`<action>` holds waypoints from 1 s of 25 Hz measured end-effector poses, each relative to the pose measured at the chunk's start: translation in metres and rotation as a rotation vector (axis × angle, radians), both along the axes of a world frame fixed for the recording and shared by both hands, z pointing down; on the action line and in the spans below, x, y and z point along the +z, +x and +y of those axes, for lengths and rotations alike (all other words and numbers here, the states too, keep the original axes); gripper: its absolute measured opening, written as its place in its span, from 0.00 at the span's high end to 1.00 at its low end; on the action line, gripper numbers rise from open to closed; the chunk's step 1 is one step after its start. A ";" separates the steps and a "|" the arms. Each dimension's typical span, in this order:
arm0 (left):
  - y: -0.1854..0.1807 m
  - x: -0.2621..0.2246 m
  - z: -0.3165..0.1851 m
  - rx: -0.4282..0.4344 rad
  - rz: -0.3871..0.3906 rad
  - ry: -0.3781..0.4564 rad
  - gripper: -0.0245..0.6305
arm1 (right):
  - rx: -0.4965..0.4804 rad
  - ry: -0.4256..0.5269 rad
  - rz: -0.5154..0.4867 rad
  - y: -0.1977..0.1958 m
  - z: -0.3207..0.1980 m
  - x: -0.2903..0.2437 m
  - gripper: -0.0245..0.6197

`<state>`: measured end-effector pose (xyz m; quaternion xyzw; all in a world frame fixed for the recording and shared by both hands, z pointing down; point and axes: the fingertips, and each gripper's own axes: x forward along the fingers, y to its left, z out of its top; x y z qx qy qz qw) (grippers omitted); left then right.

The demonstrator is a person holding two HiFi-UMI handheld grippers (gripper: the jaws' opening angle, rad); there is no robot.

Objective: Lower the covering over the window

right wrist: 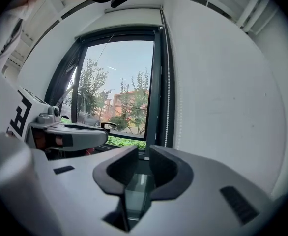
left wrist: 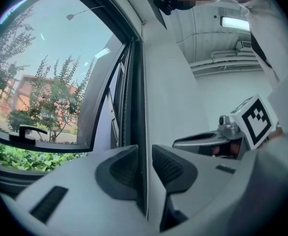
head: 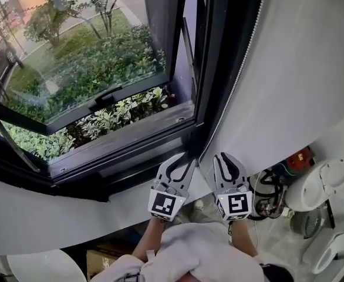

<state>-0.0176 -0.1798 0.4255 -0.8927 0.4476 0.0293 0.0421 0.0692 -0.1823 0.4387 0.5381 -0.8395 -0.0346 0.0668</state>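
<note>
Down low, the white window sill (head: 37,216) sweeps across the lower left, just beneath the dark frame. Over on the right, the pale tiled floor (head: 277,235) is crowded: a tangle of black cables (head: 270,194) lies on it, with a red object (head: 301,157) just behind. A round white appliance (head: 320,187) stands beside the cables, a wire-mesh piece (head: 306,222) near it, and another white unit (head: 335,245) sits at the edge.
</note>
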 end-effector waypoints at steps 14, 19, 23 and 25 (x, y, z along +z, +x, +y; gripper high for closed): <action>0.040 0.018 -0.039 0.048 -0.043 -0.058 0.82 | 0.023 -0.028 -0.020 0.017 -0.019 0.008 0.86; 0.048 0.020 -0.051 0.055 -0.044 -0.068 0.80 | 0.033 -0.032 -0.018 0.021 -0.021 0.008 0.86; 0.055 0.023 -0.061 0.062 -0.046 -0.072 0.79 | 0.035 -0.034 -0.017 0.021 -0.025 0.009 0.86; 0.059 0.024 -0.066 0.066 -0.048 -0.073 0.79 | 0.038 -0.035 -0.019 0.022 -0.027 0.009 0.86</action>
